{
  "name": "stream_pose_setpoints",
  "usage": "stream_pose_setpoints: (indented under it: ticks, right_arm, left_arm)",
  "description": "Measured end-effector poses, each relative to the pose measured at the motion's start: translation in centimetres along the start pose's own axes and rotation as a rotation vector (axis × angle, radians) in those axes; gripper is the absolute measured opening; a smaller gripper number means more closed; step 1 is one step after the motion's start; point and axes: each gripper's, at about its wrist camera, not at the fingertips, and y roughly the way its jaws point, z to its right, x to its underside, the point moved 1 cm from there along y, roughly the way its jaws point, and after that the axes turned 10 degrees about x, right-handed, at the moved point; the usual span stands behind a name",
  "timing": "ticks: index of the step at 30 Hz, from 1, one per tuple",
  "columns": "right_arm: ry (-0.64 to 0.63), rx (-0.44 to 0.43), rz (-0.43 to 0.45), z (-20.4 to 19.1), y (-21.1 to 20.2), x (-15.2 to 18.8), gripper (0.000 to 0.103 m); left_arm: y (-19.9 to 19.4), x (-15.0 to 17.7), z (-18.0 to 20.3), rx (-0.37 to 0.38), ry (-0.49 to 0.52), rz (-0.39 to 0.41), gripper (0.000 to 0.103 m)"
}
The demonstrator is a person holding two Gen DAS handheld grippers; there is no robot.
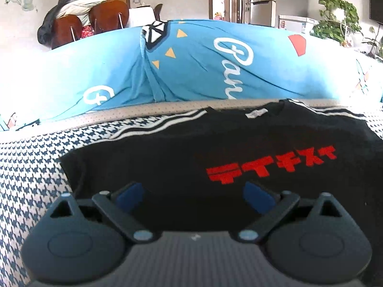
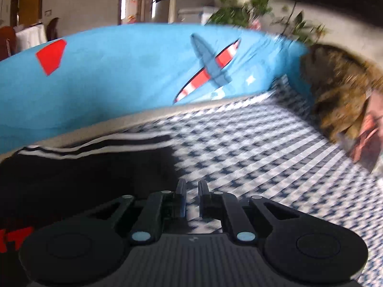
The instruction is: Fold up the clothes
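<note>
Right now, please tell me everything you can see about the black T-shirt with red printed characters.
The black T-shirt with red printed characters lies spread flat, front up, on the blue-and-white houndstooth cover. It looks like soft cotton. Its sleeves carry white stripes, and a small white label sits inside the collar, which points toward the blue sofa back. The red print crosses the chest. The open left gripper hovers over its lower part; no pad presses it. In the right wrist view its striped sleeve lies flat beside the gripper.
</note>
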Motion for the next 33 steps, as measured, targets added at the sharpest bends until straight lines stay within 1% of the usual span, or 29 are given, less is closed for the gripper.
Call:
stream_pose_setpoints:
  ticks: [1, 3, 5, 8, 11, 14, 19, 22, 27, 29, 33]
  right_arm:
    - [-0.001, 0.018, 0.014, 0.1, -0.2, -0.1, 0.011]
    - [0.038, -0.023, 0.023, 0.4, -0.5, -0.3, 0.012]
    - [0.056, -0.081, 0.029, 0.3, -0.7, -0.5, 0.012]
    - [0.064, -0.195, 0.035, -0.5, -0.7, -0.9, 0.012]
    - [0.061, -0.297, 0.039, -2.1, -1.1, -1.2, 0.012]
    - [0.052, -0.392, 0.031, -4.0, -1.5, -1.5, 0.012]
    - [0.014, -0.496, 0.037, -7.7, -2.5, -1.5, 0.013]
    - [-0.022, -0.552, 0.048, -9.7, -3.2, -1.5, 0.018]
    - [-0.069, -0.637, 0.069, -13.0, -4.1, -1.6, 0.03]
    - [-0.099, -0.667, 0.086, -14.5, -4.3, -1.6, 0.031]
    - [-0.153, -0.694, 0.105, -16.8, -4.3, -1.6, 0.039]
  left_arm:
    - [0.0, -0.1, -0.2, -0.005, -0.004, 0.003, 0.098]
    - [0.0, -0.2, -0.7, -0.017, -0.015, 0.006, 0.098]
    - [0.1, -0.4, -1.2, -0.027, -0.026, 0.011, 0.098]
    - [0.3, -0.7, -1.9, -0.041, -0.043, 0.02, 0.099]
    - [0.6, -0.6, -2.4, -0.048, -0.062, 0.01, 0.099]
    - [0.9, -0.4, -2.2, -0.043, -0.051, -0.004, 0.099]
    - [1.1, -0.1, -1.9, -0.038, -0.037, -0.017, 0.099]
    - [1.1, -0.1, -2.0, -0.035, -0.045, -0.022, 0.099]
    - [1.2, -0.1, -2.5, -0.035, -0.058, -0.027, 0.099]
    - [1.3, -0.1, -2.6, -0.033, -0.062, -0.029, 0.099]
    - [1.5, -0.1, -2.8, -0.03, -0.071, -0.038, 0.099]
